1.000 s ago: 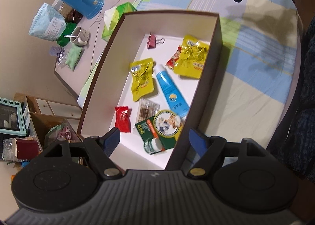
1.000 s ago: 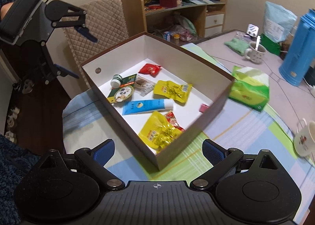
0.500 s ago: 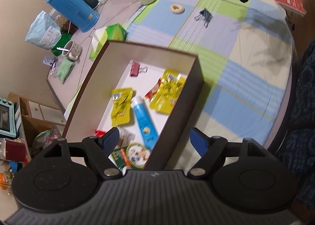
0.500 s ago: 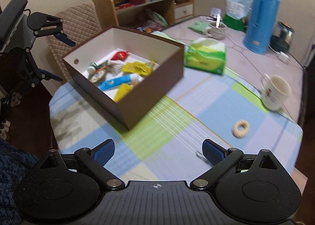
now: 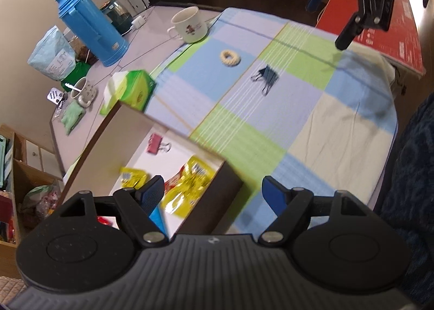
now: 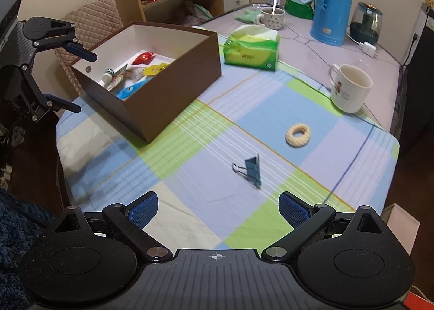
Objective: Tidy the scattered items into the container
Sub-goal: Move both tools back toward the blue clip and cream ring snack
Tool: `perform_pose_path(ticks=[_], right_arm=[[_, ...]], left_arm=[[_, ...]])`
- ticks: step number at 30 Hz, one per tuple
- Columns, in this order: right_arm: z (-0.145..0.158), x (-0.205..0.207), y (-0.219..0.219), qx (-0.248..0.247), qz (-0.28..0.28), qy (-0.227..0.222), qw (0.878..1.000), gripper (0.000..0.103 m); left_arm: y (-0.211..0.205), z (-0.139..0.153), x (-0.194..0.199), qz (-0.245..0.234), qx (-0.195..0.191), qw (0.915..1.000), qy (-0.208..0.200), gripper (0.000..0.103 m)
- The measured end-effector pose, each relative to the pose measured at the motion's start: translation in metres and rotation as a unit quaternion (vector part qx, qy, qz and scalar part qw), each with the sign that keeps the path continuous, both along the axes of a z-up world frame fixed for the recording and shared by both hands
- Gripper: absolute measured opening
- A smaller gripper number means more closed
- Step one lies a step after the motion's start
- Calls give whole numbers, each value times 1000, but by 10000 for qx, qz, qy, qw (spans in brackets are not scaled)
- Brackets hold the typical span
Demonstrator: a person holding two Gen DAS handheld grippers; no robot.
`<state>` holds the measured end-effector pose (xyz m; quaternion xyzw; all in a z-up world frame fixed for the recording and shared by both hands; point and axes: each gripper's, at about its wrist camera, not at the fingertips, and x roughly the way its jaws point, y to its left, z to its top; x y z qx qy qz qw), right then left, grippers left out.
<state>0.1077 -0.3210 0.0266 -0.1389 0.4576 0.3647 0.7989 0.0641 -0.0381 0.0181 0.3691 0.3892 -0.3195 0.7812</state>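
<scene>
The fingers (image 6: 294,205) of the right gripper (image 6: 217,205) are spread wide with nothing between them, held above the checked tablecloth (image 6: 190,130). The left gripper (image 5: 214,192) is likewise spread and empty, above the near corner of the brown box (image 6: 173,87). Two items are seen loose on the cloth: one dark blue binder clip (image 6: 251,168), just beyond the right gripper, and one cream braided ring (image 6: 297,135), farther off and to the right, near a white mug (image 6: 350,87). Inside the box one pink binder clip (image 5: 157,144), two yellow snack packets (image 5: 190,185), one red packet (image 6: 143,58), one blue tube (image 6: 130,90) and one small green-labelled bottle (image 6: 108,76) are counted; further contents are blurred. One green tissue pack (image 6: 252,50) is set just beyond the box. At the far side one blue thermos (image 6: 332,0) and a second mug with a spoon (image 6: 272,18) are placed.
</scene>
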Motion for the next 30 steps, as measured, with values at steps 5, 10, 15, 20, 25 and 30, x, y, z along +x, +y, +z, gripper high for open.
perform_pose_path(ticks=[5, 10, 15, 20, 25, 30], right_arm=[[-3, 3, -17, -18, 12, 14, 10000, 98], [-6, 7, -31, -66, -8, 35, 10000, 98], [-11, 14, -44, -120, -50, 77, 9999, 98], [-15, 23, -54, -167, -102, 129, 9997, 98], [-20, 34, -59, -190, -118, 191, 9996, 98], [-26, 45, -60, -208, -117, 250, 9994, 98]], left_arm=[[-26, -5, 0, 73, -218, 9997, 46, 76], [-53, -11, 2, 105, -431, 9990, 114, 76], [-77, -20, 6, 48, -490, 9986, 170, 76], [-94, -30, 17, 132, -545, 9981, 245, 76], [-108, -39, 30, 234, -543, 9976, 363, 76], [-116, -48, 42, 341, -537, 9969, 472, 76]])
